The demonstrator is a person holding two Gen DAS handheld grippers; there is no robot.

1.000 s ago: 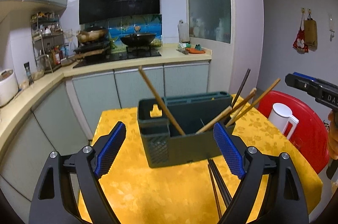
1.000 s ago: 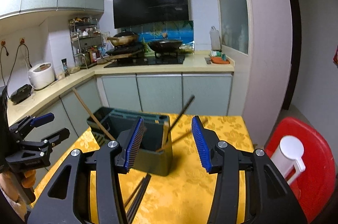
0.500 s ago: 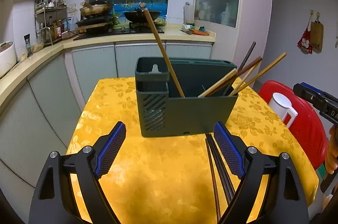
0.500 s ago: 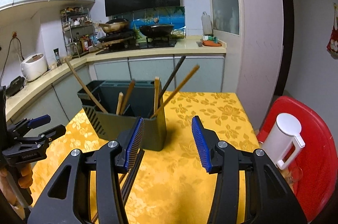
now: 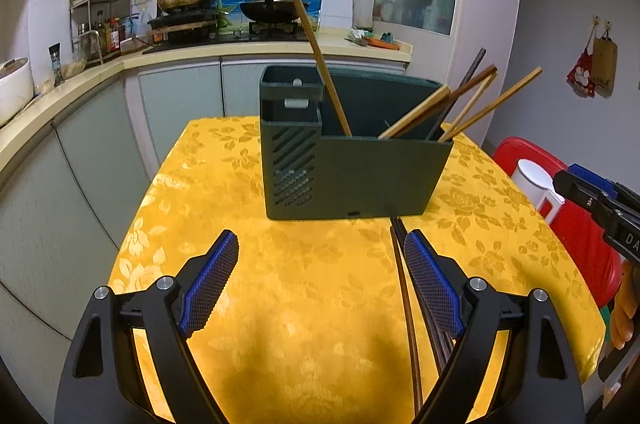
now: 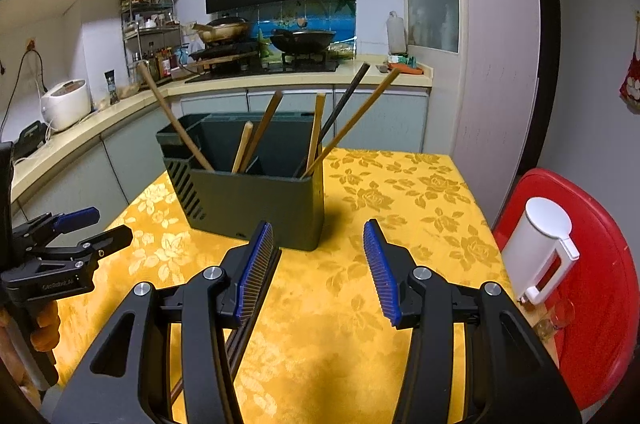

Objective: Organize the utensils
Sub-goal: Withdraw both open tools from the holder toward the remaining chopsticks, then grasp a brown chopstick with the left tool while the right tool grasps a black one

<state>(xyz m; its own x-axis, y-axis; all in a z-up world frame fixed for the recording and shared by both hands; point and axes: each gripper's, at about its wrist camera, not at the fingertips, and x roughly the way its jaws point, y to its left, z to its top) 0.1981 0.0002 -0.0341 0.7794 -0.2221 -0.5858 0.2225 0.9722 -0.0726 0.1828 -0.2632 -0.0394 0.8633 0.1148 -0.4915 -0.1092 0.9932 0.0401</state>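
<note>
Tilting downward over table (image 5: 304,288), left hand-held gripper (image 5: 320,272) wide, right hand-held gripper (image 6: 320,260) narrower, both empty

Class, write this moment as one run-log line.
left gripper: jaws open, empty | right gripper: jaws open, empty | dark chopsticks: loose on tablecloth | holder: several chopsticks inside

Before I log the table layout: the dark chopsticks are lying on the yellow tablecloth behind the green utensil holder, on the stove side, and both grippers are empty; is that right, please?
Not quite: the dark chopsticks lie in front of the green utensil holder, on the side nearest the grippers, not the stove side. The left wrist view shows this. They are on the yellow tablecloth, and both the left gripper and right gripper are empty.
</note>
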